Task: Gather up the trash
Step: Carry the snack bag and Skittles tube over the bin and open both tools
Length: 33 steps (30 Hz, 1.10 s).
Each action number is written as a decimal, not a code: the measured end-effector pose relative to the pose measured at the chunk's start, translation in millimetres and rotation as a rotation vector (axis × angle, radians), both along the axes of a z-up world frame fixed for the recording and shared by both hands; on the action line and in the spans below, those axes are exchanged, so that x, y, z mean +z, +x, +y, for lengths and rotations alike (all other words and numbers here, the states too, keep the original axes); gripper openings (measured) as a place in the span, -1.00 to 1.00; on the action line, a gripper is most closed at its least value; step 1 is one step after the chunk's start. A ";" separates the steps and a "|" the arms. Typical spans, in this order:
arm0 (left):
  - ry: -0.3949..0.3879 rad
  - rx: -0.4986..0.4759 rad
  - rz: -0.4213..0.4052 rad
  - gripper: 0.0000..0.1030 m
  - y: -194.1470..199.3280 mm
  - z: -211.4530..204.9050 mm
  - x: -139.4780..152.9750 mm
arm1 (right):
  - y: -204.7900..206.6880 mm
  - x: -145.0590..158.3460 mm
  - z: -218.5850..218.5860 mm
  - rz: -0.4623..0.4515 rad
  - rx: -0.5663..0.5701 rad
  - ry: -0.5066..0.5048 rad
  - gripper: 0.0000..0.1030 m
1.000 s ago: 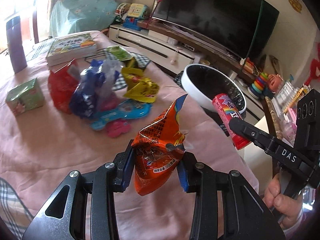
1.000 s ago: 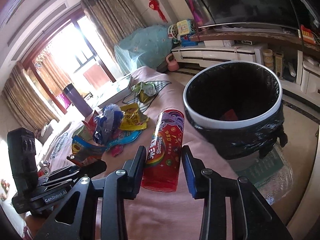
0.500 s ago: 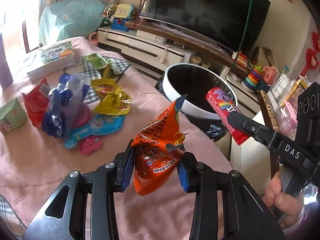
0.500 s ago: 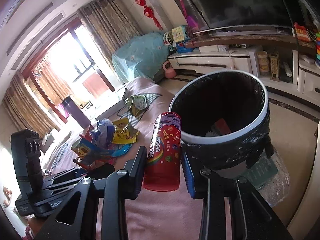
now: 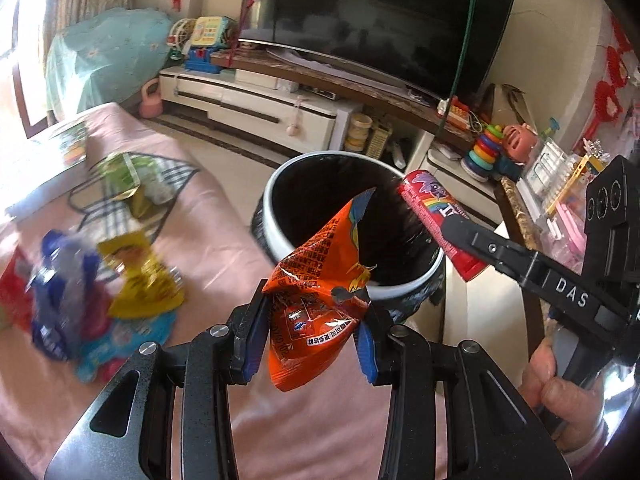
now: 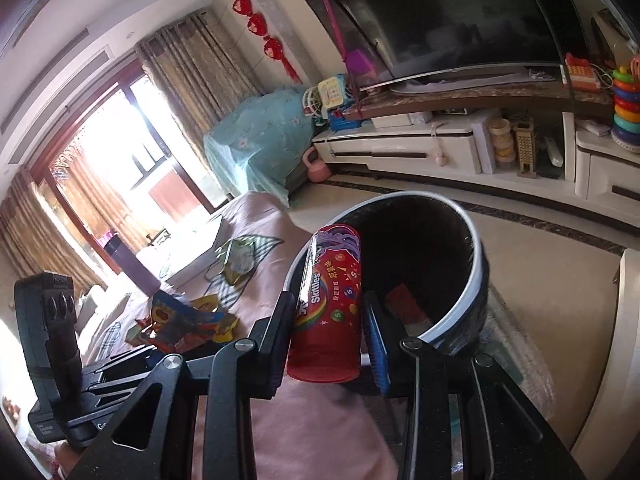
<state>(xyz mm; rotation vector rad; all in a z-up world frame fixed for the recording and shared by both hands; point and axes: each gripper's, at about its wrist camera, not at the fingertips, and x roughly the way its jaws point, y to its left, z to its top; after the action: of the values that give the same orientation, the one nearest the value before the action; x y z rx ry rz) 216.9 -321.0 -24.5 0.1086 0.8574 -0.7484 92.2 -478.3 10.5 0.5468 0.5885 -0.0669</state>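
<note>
Partway: the left tool (image 5: 310,340) clenches an orange wrapper (image 5: 320,292) and the right tool (image 6: 326,344) a red tube (image 6: 330,308) at the bin (image 5: 276,236), while more wrappers (image 5: 140,284) wait on the surface (image 5: 224,240).

A pink cloth-covered table (image 5: 224,248) carries a loose heap of wrappers: a yellow packet (image 5: 140,280) beside a blue bag (image 5: 60,292), with a red wrapper (image 5: 12,292) at the left edge. Farther back lie a green packet (image 5: 124,168) on a checked patch and a book (image 5: 60,148). The trash bin (image 5: 280,240) stands on the tiled floor (image 6: 540,240) just beside the table's edge.
</note>
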 end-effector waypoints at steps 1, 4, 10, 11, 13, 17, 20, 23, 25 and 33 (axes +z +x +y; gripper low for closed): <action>0.000 -0.006 0.002 -0.30 2.5 -4.9 0.4 | 1.2 0.3 -2.3 0.002 -0.002 -0.003 -0.33; 0.011 -0.015 0.004 -0.30 9.4 -19.4 -0.8 | 6.1 -1.3 -9.8 0.014 -0.010 -0.012 -0.33; 0.033 -0.027 0.016 -0.30 22.6 -42.7 -7.9 | 20.9 -10.5 -25.4 0.045 -0.024 -0.018 -0.33; 0.036 -0.029 0.017 -0.30 24.1 -45.0 -8.6 | 23.1 -11.9 -26.6 0.050 -0.024 -0.019 -0.33; 0.043 -0.028 0.020 -0.30 28.0 -49.2 -10.9 | 26.7 -14.0 -30.0 0.058 -0.023 -0.017 -0.33; 0.046 -0.025 0.041 -0.29 35.9 -56.7 -16.4 | 34.3 -16.5 -36.8 0.072 -0.026 -0.023 -0.33; 0.056 -0.026 0.047 -0.22 39.8 -63.3 -19.3 | 39.5 -17.5 -41.6 0.081 -0.027 -0.028 -0.33; 0.075 -0.011 0.054 0.21 43.0 -67.5 -21.7 | 44.8 -20.3 -46.6 0.097 -0.020 -0.013 -0.29; 0.076 -0.011 0.053 0.40 42.8 -67.1 -21.3 | 47.0 -22.3 -51.2 0.100 -0.024 0.008 -0.25; 0.045 0.026 0.044 0.51 27.6 -36.6 -17.2 | 40.0 -17.6 -52.5 0.059 -0.026 0.050 0.29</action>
<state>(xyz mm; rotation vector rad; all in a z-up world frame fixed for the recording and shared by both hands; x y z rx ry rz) 244.5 -357.6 -41.8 0.1214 0.9165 -0.7099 132.2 -530.9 -7.0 0.6029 0.6415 -0.0934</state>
